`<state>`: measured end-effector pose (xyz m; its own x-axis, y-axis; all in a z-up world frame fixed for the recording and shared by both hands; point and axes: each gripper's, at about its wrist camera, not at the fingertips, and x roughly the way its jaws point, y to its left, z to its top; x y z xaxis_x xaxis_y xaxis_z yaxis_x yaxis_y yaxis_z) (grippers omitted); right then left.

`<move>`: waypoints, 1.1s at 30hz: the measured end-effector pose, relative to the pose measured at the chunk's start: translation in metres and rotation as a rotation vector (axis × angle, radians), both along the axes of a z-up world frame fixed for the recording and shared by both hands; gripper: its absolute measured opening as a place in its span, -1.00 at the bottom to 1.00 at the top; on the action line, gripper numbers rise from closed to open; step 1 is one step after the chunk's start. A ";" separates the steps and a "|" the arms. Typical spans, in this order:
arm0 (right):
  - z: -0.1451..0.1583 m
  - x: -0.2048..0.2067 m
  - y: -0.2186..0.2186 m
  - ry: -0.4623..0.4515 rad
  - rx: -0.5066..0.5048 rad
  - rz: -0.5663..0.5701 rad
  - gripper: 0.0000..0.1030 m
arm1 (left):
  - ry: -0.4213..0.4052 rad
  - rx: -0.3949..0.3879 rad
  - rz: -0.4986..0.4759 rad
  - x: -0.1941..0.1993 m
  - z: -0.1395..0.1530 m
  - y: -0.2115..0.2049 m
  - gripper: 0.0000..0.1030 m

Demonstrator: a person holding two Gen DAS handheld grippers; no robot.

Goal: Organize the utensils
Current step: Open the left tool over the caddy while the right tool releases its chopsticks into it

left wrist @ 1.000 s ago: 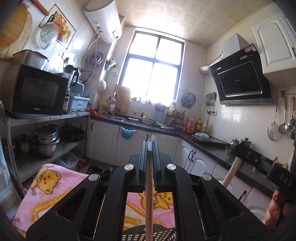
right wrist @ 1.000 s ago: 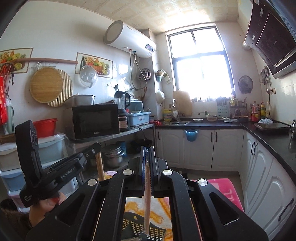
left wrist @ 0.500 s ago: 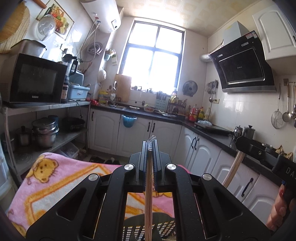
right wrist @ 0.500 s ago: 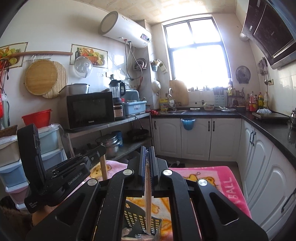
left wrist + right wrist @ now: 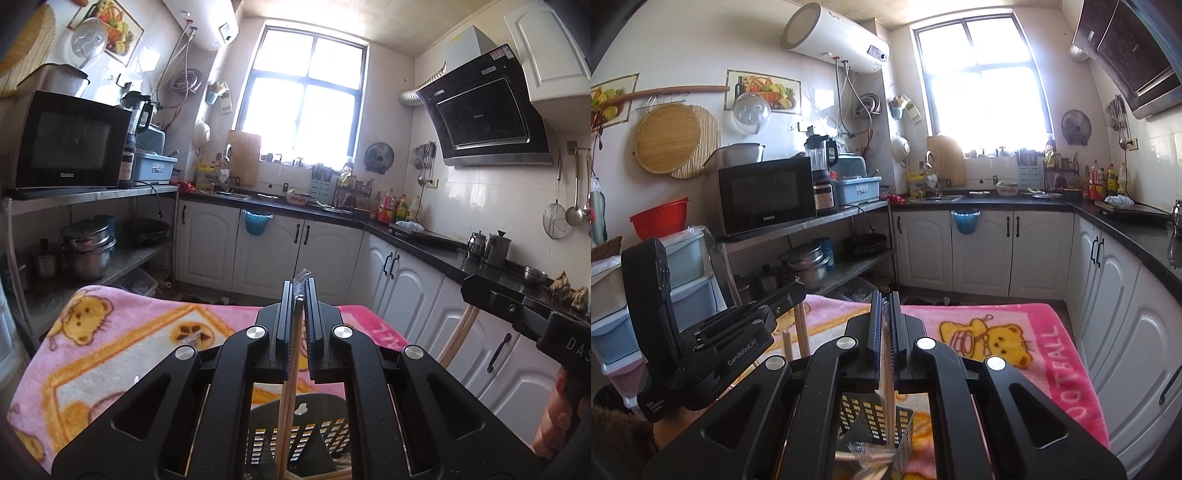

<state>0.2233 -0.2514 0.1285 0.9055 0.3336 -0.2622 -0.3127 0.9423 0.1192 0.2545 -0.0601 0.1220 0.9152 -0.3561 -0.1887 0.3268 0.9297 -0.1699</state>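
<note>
In the left wrist view my left gripper (image 5: pixel 297 291) is shut on a thin wooden chopstick (image 5: pixel 290 373) that hangs down over a black slotted utensil basket (image 5: pixel 325 432). A scrap of clear wrapper sticks up above the jaws. My right gripper (image 5: pixel 884 299) is shut on another chopstick (image 5: pixel 888 391), whose lower end reaches into the same basket (image 5: pixel 866 413). Each gripper shows in the other's view: the right gripper (image 5: pixel 476 293) with its chopstick (image 5: pixel 456 338), and the left gripper (image 5: pixel 796 291) with a pair of chopsticks (image 5: pixel 802 330) below it.
The basket stands on a pink cartoon blanket (image 5: pixel 1015 332). White cabinets under a black counter (image 5: pixel 417 236) run along the right and back. At the left is a metal shelf (image 5: pixel 812 225) with a microwave and pots. A hand (image 5: pixel 557 417) holds the right gripper.
Both grippers have sunk toward the blanket with their chopsticks still clamped. More of the basket and blanket shows below the jaws.
</note>
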 end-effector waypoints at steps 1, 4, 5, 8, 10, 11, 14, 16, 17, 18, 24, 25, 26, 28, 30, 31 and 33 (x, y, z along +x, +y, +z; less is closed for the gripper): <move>-0.002 -0.001 0.000 0.004 -0.001 0.001 -0.91 | 0.000 0.001 -0.001 0.000 -0.001 0.000 -0.94; -0.006 -0.002 0.000 0.019 0.000 0.006 -0.91 | 0.005 0.003 -0.006 -0.001 -0.003 0.002 -0.94; -0.006 -0.002 0.000 0.024 0.000 0.006 -0.91 | 0.010 0.003 -0.008 -0.001 -0.004 0.002 -0.94; -0.009 -0.004 -0.001 0.037 0.001 0.007 -0.91 | 0.026 0.001 -0.013 -0.001 -0.007 0.004 -0.94; -0.009 -0.004 -0.003 0.046 0.002 0.007 -0.90 | 0.041 0.003 -0.011 -0.001 -0.008 0.005 -0.92; -0.010 -0.005 -0.004 0.050 0.004 0.007 -0.90 | 0.050 0.003 -0.010 -0.001 -0.008 0.007 -0.87; -0.012 -0.006 -0.007 0.065 0.009 0.006 -0.87 | 0.080 0.003 -0.013 -0.003 -0.010 0.011 -0.71; -0.014 -0.007 -0.008 0.076 0.009 0.002 -0.86 | 0.098 0.005 -0.008 -0.005 -0.013 0.013 -0.66; -0.015 -0.007 -0.009 0.082 0.010 0.001 -0.86 | 0.110 0.003 -0.008 -0.006 -0.014 0.015 -0.63; -0.016 -0.008 -0.010 0.088 0.011 0.000 -0.86 | 0.119 0.000 -0.009 -0.007 -0.014 0.016 -0.61; -0.019 -0.014 -0.015 0.104 0.016 0.004 -0.73 | 0.183 -0.021 -0.021 -0.015 -0.017 0.026 -0.42; -0.019 -0.015 -0.015 0.105 0.015 0.006 -0.70 | 0.191 -0.027 -0.023 -0.017 -0.018 0.029 -0.41; -0.019 -0.016 -0.015 0.106 0.013 0.008 -0.67 | 0.196 -0.031 -0.024 -0.020 -0.018 0.031 -0.37; -0.020 -0.019 -0.014 0.107 0.010 0.012 -0.60 | 0.202 -0.035 -0.023 -0.024 -0.018 0.033 -0.30; -0.019 -0.022 -0.014 0.108 0.007 0.014 -0.56 | 0.208 -0.034 -0.021 -0.028 -0.019 0.035 -0.23; -0.019 -0.023 -0.014 0.109 0.006 0.016 -0.54 | 0.213 -0.036 -0.023 -0.030 -0.019 0.037 -0.22; -0.019 -0.026 -0.014 0.111 0.007 0.017 -0.49 | 0.222 -0.039 -0.026 -0.033 -0.018 0.039 -0.13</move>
<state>0.1973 -0.2652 0.1097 0.8651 0.3510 -0.3584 -0.3133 0.9360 0.1604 0.2212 -0.0208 0.1037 0.8435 -0.3897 -0.3698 0.3007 0.9129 -0.2761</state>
